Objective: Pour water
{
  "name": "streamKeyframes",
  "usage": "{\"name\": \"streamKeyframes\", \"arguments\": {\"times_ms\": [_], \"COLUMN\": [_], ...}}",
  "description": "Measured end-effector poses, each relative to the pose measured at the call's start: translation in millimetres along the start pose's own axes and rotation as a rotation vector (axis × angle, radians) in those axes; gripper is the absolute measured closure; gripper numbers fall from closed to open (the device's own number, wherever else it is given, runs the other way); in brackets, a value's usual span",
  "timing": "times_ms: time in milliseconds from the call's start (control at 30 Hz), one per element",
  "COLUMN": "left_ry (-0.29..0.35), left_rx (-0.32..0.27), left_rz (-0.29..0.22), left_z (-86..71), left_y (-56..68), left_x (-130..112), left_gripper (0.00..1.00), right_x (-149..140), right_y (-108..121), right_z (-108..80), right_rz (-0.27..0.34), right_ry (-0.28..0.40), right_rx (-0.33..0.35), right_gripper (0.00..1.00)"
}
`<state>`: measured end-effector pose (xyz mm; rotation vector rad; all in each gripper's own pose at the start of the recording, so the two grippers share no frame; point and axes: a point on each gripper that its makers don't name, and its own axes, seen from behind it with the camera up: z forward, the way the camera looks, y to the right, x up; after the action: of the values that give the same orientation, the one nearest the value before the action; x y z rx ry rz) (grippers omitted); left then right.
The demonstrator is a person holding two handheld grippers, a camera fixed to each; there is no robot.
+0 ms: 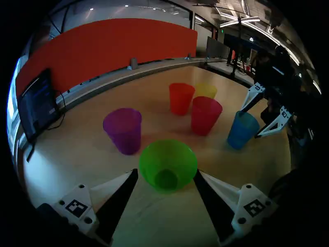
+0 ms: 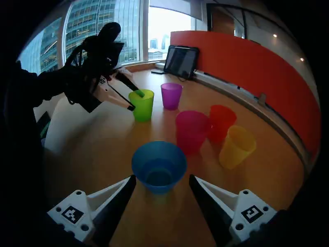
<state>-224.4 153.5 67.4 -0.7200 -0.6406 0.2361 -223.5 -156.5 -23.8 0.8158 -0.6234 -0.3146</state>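
- Left gripper (image 1: 164,171) is spread wide, with one finger on either side of the green cup (image 1: 167,164) at 6 o'clock in the left gripper view. The fingertips sit right at the cup's wall, and I cannot tell whether they press on it.
- Right gripper (image 2: 161,177) is also wide, straddling the blue cup (image 2: 159,166) at 6 o'clock in the right gripper view, with a thin gap at each fingertip.
- Both cups stand upright on the wooden desk (image 1: 82,152).
- From the green cup, the purple cup (image 1: 123,129) is near at 10 o'clock and the pink cup (image 1: 205,115) is at 1 o'clock.
- The orange cup (image 1: 181,98) and yellow cup (image 1: 205,89) cluster just beyond the pink cup.
- A dark screen (image 1: 37,107) stands at 9 o'clock, at the desk's edge.
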Motion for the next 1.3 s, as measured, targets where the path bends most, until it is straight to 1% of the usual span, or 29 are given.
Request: {"name": "streamKeyframes", "arguments": {"times_ms": [167,333,400,467,533,600,667,767,967,1200,1267,1300], "left_ry": [0.0,0.004,0.0,-0.006,-0.01,-0.011,-0.008,-0.007,-0.001,0.001,0.004,0.006], "left_rx": [-0.006,-0.003,-0.008,-0.012,-0.012,-0.012,-0.015,-0.018,-0.006,-0.006,-0.005,-0.005], "left_rz": [0.002,0.006,0.003,-0.005,-0.015,-0.024,-0.033,-0.031,-0.003,0.004,0.008,0.009], "left_z": [7.3,8.6,9.8,12.0,13.9,15.0,14.9,14.4,11.1,7.6,5.8,4.9], "left_y": [1.2,0.6,1.7,3.2,2.9,2.4,2.1,2.3,1.6,4.1,4.9,5.2], "left_x": [2.6,5.4,5.1,3.7,3.3,3.2,3.5,2.7,3.7,5.1,5.9,6.4], "left_gripper": [0.01,0.01,0.03,0.1,0.13,0.14,0.14,0.14,0.14,0.14,0.14,0.14], "right_x": [-1.1,-1.6,-1.1,-0.3,0.3,0.6,0.7,1.7,4.7,9.5,9.9,10.0], "right_y": [-0.8,-0.4,-0.5,-0.8,-1.0,-1.3,-1.5,-2.2,-4.4,-7.1,-7.0,-6.9], "right_z": [6.7,8.1,8.1,8.2,8.3,8.4,8.7,9.3,13.6,20.0,20.7,20.9], "right_rz": [0.004,0.006,0.007,0.009,0.009,0.009,0.008,0.005,0.009,0.006,0.004,0.003], "right_ry": [0.0,0.001,0.002,0.003,0.005,0.006,0.006,0.008,0.014,0.021,0.022,0.022], "right_rx": [0.005,0.009,0.01,0.012,0.013,0.014,0.015,0.016,0.025,0.029,0.028,0.026], "right_gripper": [0.0,0.0,0.0,0.0,0.0,0.0,0.0,0.0,0.0,0.01,0.08,0.09]}}
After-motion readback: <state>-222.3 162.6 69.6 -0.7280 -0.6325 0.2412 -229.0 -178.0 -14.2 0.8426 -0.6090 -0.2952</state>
